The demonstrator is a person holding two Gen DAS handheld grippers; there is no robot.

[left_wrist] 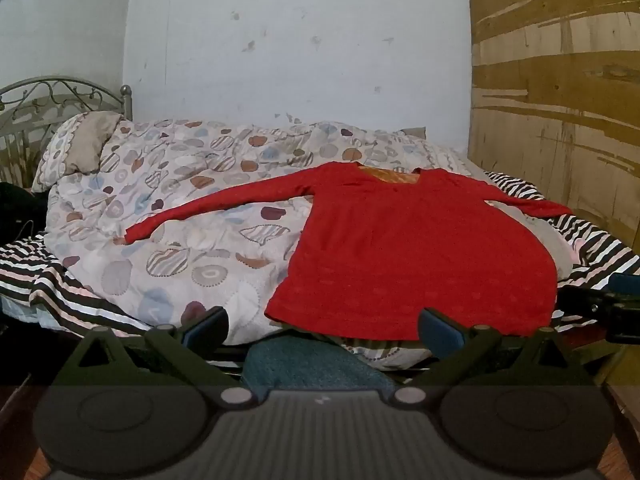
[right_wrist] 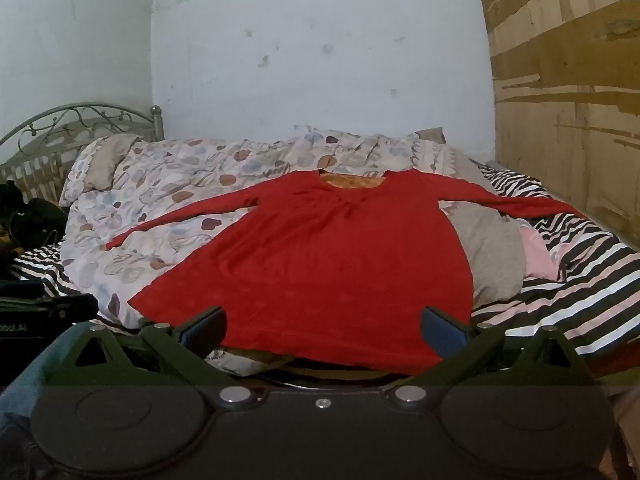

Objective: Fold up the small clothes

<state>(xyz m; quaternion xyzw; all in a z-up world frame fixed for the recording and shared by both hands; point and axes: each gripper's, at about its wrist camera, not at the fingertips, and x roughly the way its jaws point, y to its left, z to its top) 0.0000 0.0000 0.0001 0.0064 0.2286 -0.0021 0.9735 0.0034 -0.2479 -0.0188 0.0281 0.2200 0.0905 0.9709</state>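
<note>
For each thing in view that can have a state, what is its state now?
red top: spread flat, unfolded, both sleeves stretched out
left gripper: open, holds nothing
right gripper: open, holds nothing
patterned duvet: rumpled, under the top
grey cloth: crumpled beside the top

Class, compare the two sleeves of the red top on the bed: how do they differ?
The left sleeve lies on the patterned quilt, angling toward the near edge; the right sleeve runs almost level onto the striped sheet. Both are long, red and spread out flat.
</note>
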